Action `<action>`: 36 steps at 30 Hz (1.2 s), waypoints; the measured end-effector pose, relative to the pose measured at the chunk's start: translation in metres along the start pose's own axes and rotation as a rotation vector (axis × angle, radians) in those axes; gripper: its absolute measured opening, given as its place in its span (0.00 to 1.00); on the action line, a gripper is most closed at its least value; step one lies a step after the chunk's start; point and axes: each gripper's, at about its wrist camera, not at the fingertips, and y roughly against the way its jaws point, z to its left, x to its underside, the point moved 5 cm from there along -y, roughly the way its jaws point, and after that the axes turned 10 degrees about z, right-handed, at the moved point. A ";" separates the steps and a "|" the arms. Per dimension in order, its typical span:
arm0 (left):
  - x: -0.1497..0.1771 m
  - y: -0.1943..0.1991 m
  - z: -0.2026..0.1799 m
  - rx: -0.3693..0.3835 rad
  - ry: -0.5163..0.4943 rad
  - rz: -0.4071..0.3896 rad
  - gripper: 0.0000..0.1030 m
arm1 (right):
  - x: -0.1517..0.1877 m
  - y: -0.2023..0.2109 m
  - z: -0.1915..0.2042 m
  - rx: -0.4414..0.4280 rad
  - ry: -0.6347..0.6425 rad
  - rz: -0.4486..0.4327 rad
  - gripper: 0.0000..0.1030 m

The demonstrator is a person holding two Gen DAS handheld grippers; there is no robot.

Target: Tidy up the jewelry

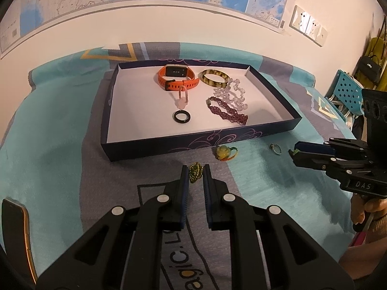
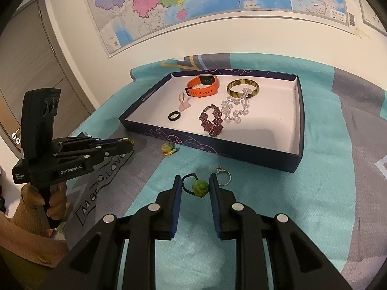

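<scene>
The left tool [image 1: 196,169] is clamped narrowly on a small green-and-gold beaded charm [image 1: 195,172], raised over the grey and teal bedspread [image 1: 60,149]; the right wrist view shows only a gold tip of that charm past the tool's end. The right tool [image 2: 195,181] grips a round green carved bead on a black beaded loop [image 2: 199,186], which the left wrist view shows merely as a green speck between the pads. Just beside it on the bedspread lies a thin silver ring [image 2: 224,176], and nearer the box a yellow-green bead on a coloured cord [image 1: 223,153]. Beyond sits the shallow dark blue box with white lining [image 1: 145,145], holding an orange wristwatch [image 1: 176,77], a mottled amber bangle [image 1: 214,78], a clear crystal bracelet [image 1: 235,96], a purple beaded bracelet [image 1: 228,112], a pink charm [image 1: 183,97] and a black ring [image 1: 182,116].
</scene>
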 end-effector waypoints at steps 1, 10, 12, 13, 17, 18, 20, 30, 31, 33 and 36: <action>0.000 0.000 -0.001 0.001 -0.002 -0.001 0.12 | -0.001 0.000 0.000 -0.001 0.001 -0.002 0.21; -0.003 0.003 -0.005 0.010 -0.008 -0.012 0.12 | -0.002 0.000 0.003 -0.003 0.006 -0.008 0.21; -0.004 0.003 -0.005 0.009 -0.009 -0.014 0.12 | -0.003 0.000 0.004 -0.004 0.007 -0.010 0.21; -0.004 0.003 -0.005 0.011 -0.008 -0.013 0.12 | -0.003 0.000 0.004 -0.004 0.007 -0.011 0.21; -0.005 0.004 -0.007 0.013 -0.009 -0.014 0.12 | -0.004 0.000 0.005 -0.007 0.008 -0.013 0.21; -0.005 0.004 -0.007 0.012 -0.009 -0.015 0.12 | -0.004 0.000 0.005 -0.007 0.008 -0.013 0.21; -0.005 0.004 -0.007 0.015 -0.009 -0.015 0.12 | -0.004 0.000 0.006 -0.008 0.009 -0.012 0.21; -0.009 0.007 -0.012 0.016 -0.014 -0.022 0.12 | -0.010 -0.001 0.009 -0.009 0.020 -0.019 0.21; -0.010 0.007 -0.012 0.016 -0.015 -0.023 0.12 | -0.011 0.000 0.010 -0.009 0.022 -0.021 0.21; -0.011 0.007 -0.013 0.017 -0.017 -0.028 0.12 | -0.012 0.000 0.010 -0.008 0.025 -0.024 0.21; -0.014 0.008 -0.013 0.017 -0.021 -0.033 0.12 | -0.014 0.001 0.011 -0.007 0.029 -0.027 0.20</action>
